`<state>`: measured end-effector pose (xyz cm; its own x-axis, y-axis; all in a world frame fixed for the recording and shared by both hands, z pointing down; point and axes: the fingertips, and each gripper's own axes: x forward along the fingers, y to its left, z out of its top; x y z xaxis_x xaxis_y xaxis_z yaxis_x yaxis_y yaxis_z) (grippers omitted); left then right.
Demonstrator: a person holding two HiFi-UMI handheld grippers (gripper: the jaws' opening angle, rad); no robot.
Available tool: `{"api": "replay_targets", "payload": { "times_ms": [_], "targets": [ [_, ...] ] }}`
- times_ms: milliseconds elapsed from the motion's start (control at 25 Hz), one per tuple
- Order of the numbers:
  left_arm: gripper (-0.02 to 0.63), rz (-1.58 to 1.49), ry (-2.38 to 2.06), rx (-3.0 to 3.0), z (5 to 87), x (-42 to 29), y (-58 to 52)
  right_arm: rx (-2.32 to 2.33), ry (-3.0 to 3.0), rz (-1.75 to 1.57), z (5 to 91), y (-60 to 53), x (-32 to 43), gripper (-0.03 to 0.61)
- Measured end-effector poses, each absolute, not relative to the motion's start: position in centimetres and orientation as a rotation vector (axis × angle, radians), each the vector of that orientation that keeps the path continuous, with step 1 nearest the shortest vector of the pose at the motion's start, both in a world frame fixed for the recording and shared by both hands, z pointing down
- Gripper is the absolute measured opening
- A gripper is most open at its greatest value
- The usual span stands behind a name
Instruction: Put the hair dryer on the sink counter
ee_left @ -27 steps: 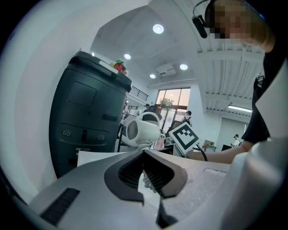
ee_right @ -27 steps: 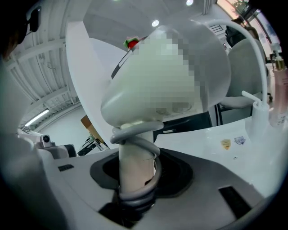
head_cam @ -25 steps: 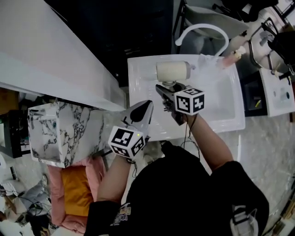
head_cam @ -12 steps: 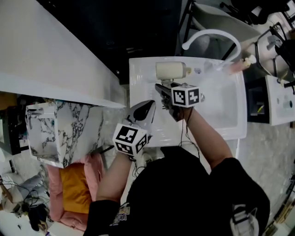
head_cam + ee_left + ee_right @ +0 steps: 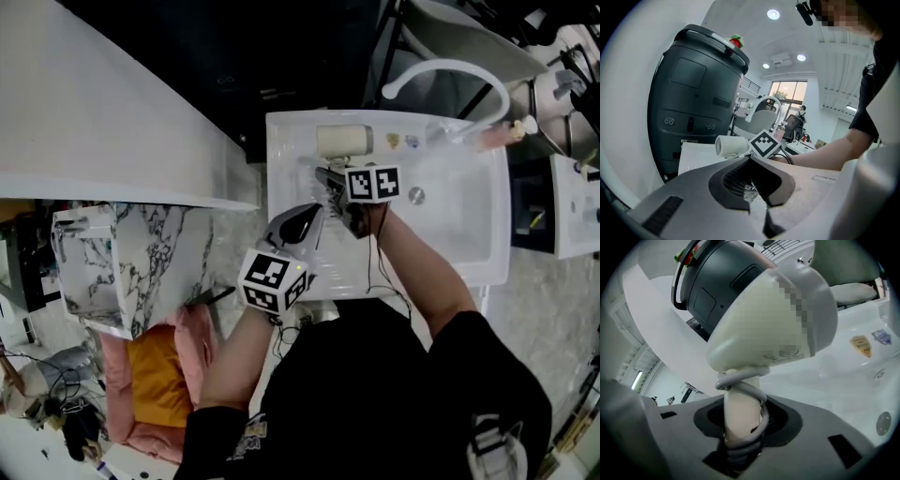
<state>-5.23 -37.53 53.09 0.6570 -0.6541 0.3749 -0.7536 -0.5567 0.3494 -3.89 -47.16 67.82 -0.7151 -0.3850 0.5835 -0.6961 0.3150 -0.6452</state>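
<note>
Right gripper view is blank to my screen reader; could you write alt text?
The right gripper is shut on the handle of a cream hair dryer, its grey cord wound round that handle. A white sink lies behind.

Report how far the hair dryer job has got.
Done: the right gripper is shut on the hair dryer by its handle, cord wound round it. In hand: the dryer is held at the back of the sink counter. Left: set it down there and let go. The left gripper is shut, empty.
</note>
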Motion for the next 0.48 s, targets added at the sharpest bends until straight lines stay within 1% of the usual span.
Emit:
{"api": "replay_targets", "payload": {
  "times_ms": [480],
  "targets": [
    [0.002, 0.281, -1.097, 2.327, 55.6, -5.7, -38.5, 0.914, -2.183, 1.481, 71.4, -48.8, -5.1, 0.167]
  ]
}}
